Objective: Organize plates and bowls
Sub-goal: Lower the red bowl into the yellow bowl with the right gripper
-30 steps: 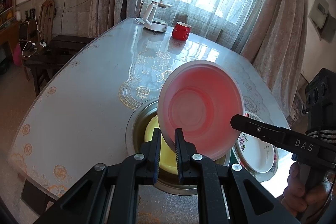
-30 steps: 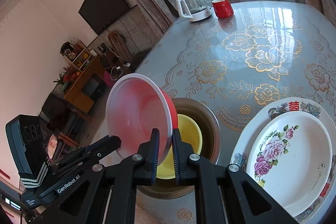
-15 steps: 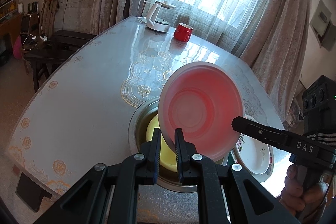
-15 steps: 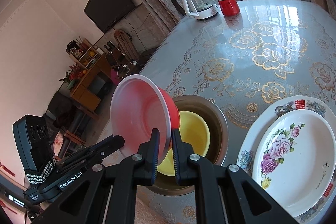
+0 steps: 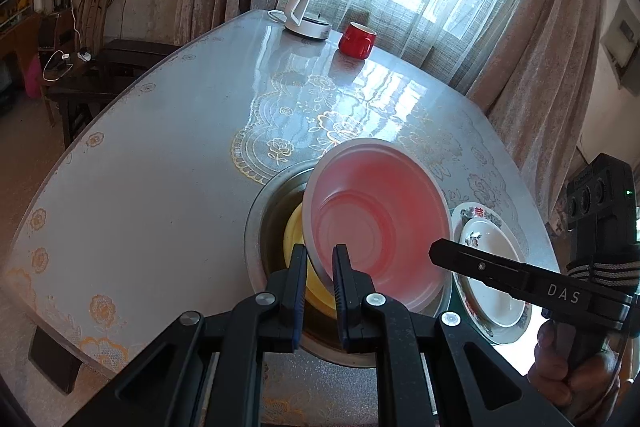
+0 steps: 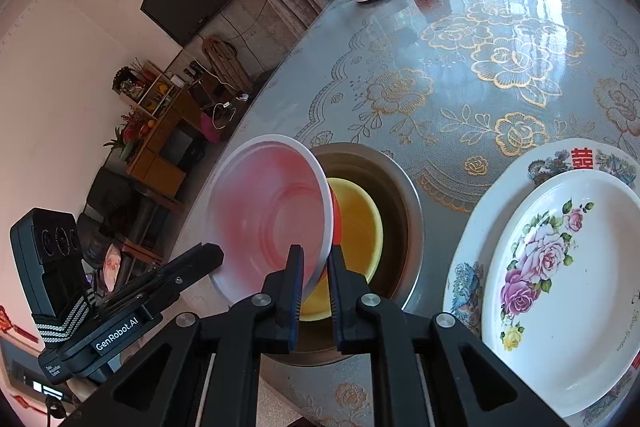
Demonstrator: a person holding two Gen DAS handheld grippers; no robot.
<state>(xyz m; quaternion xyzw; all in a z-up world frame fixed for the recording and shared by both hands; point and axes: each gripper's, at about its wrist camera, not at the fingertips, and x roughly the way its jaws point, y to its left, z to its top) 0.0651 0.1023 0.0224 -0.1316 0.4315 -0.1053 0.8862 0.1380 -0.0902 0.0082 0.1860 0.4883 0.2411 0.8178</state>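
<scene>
Left wrist view
- Grip: we see the left hand-held gripper point(image 5: 320, 269) pinched narrow on the near rim of the red bowl point(image 5: 378, 223), which hangs tilted over the yellow bowl point(image 5: 298, 259) nested in the metal basin point(image 5: 260, 227).
- Partner: the right hand-held gripper point(image 5: 434, 253) reaches the bowl's opposite rim; its tips are hidden behind that rim here.
- Risk: we judge that 2 thin rim pinches could slip, letting the bowl swing or drop onto the yellow one.
- Risk: the stacked plates point(image 5: 492, 267) sit just beside the basin on the tabletop point(image 5: 160, 163); a swing could knock them.
- Hidden: the basin's near wall lies behind the fingers.

Right wrist view
- Grip: the right hand-held gripper point(image 6: 316, 275) is clamped narrow on the red bowl point(image 6: 272, 207) rim.
- Risk: if 1 side releases first, we expect the bowl to land crooked rather than nest.
- Hidden: the left hand-held gripper point(image 6: 218, 251) tips vanish behind the bowl; the floral plate point(image 6: 560, 267) is cut off at the frame edge.
</scene>
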